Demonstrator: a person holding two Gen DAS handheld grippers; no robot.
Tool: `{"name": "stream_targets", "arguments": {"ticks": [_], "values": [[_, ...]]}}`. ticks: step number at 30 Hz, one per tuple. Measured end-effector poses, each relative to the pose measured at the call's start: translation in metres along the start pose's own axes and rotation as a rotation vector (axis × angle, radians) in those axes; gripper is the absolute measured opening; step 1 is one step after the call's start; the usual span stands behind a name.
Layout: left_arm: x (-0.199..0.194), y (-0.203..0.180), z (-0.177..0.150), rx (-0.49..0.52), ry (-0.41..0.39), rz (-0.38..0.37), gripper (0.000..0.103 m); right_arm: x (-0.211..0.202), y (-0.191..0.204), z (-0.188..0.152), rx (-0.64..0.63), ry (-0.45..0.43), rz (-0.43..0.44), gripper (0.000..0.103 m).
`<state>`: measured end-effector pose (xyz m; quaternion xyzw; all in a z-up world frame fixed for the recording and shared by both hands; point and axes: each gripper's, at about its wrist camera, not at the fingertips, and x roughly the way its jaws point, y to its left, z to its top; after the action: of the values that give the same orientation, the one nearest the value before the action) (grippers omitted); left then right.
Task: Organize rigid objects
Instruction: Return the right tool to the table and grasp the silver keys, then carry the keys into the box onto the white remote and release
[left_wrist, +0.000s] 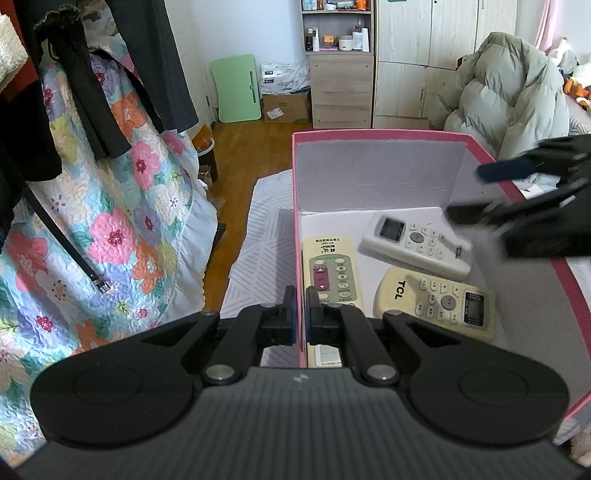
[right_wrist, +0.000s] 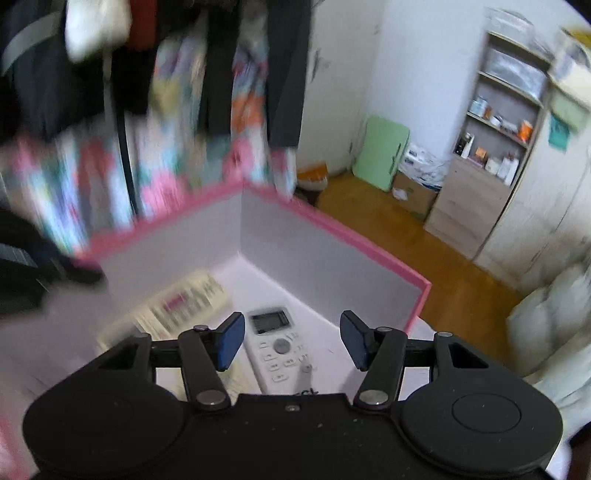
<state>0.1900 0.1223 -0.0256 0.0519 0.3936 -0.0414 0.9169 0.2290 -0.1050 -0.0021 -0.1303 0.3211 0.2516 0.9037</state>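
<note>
A pink box (left_wrist: 380, 133) with white walls sits open, and three remote controls lie on its floor. The yellow remote with green buttons (left_wrist: 330, 273) lies along the left wall. The white remote (left_wrist: 413, 242) lies tilted near the middle, with its small screen toward the far wall. Its lower end rests on top of the cream remote (left_wrist: 439, 301), which has dark letters on it and lies closest to the right wall.

The left tongs (left_wrist: 301, 314) are squeezed together on the left wall of the pink box. One finger is outside the wall and the other is inside, right beside the yellow remote with green buttons.

The right tongs (right_wrist: 291, 341) hang over the box with their blue pads (right_wrist: 231, 341) spread apart. Nothing is held between them. The white remote (right_wrist: 280, 349) lies below the gap, and the pads do not touch it. In the left wrist view, the right tongs (left_wrist: 476, 192) come in from the right side, above the white remote, and they look blurry.

The box rests on a pale cloth with grey stripes (left_wrist: 258, 236). A flowery quilt (left_wrist: 122, 206) and dark clothes (left_wrist: 74, 66) hang to the left. A wooden floor (left_wrist: 255, 147), a green board (left_wrist: 236, 88), a shelf unit with bottles (left_wrist: 340, 62) and a puffy grey coat (left_wrist: 509, 92) are farther back.
</note>
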Motion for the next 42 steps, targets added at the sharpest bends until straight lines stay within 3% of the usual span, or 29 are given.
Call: {"name": "stream_targets", "arguments": {"ticks": [3,5,10,14,18,23,26,29,35,42], "values": [[0.0,0.001,0.0,-0.002,-0.001,0.0,0.003,-0.035,-0.021,-0.008,0.113,-0.142,0.057,0.066],[0.0,0.001,0.0,-0.001,-0.001,0.003,0.003,-0.055,-0.032,-0.016,0.145,-0.181,0.049,0.066],[-0.001,0.0,0.0,-0.001,-0.001,0.004,0.003,-0.072,-0.06,-0.045,0.212,-0.087,-0.027,0.066],[0.0,0.002,-0.001,-0.006,0.004,-0.004,0.003,-0.068,-0.086,-0.075,0.329,0.017,-0.022,0.063],[-0.001,0.001,-0.001,-0.001,0.007,0.002,0.003,-0.049,-0.091,-0.104,0.372,0.117,-0.019,0.049],[-0.001,0.001,-0.001,-0.001,0.011,0.005,0.003,-0.034,-0.08,-0.127,0.359,0.157,-0.006,0.025],[-0.001,0.002,-0.001,0.0,0.012,0.006,0.003,-0.016,-0.079,-0.135,0.342,0.185,-0.025,0.021],[-0.001,0.001,-0.001,0.002,0.012,0.01,0.003,-0.02,-0.081,-0.133,0.353,0.152,-0.039,0.006],[-0.001,0.002,-0.001,-0.003,0.013,0.015,0.003,-0.072,-0.078,-0.104,0.366,-0.031,0.01,0.006],[-0.001,0.0,-0.001,-0.006,0.013,0.015,0.003,-0.115,-0.054,-0.053,0.27,-0.202,0.034,0.006]]}}
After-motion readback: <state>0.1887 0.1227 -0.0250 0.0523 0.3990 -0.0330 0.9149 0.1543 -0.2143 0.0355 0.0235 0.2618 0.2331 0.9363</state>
